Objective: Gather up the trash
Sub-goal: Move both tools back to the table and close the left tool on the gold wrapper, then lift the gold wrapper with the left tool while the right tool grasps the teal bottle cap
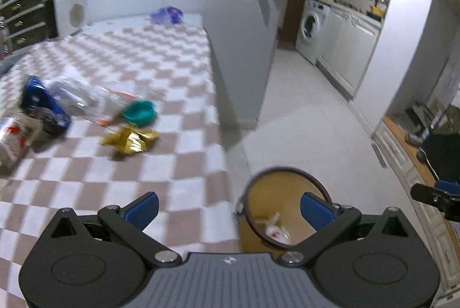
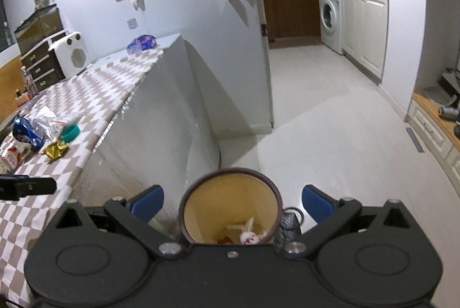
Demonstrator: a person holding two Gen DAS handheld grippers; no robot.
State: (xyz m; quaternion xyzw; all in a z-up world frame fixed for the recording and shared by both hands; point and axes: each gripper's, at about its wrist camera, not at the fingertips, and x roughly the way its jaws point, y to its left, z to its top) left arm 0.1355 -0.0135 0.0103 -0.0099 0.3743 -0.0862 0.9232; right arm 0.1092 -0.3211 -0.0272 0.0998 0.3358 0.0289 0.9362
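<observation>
Trash lies on the checkered tabletop: a gold wrapper, a teal lid, a clear plastic bag, a blue packet and a red-and-white packet. A yellow bin with a dark rim stands on the floor by the table's corner, crumpled white trash inside. My left gripper hangs open and empty over the table edge. My right gripper is open and empty right above the bin; white and red trash lies in it. The same wrapper and lid show at left.
A white wall panel stands past the table's far corner. A washing machine and white cabinets line the far right. A white heater and a purple bag sit at the table's far end. Bare pale floor spreads right.
</observation>
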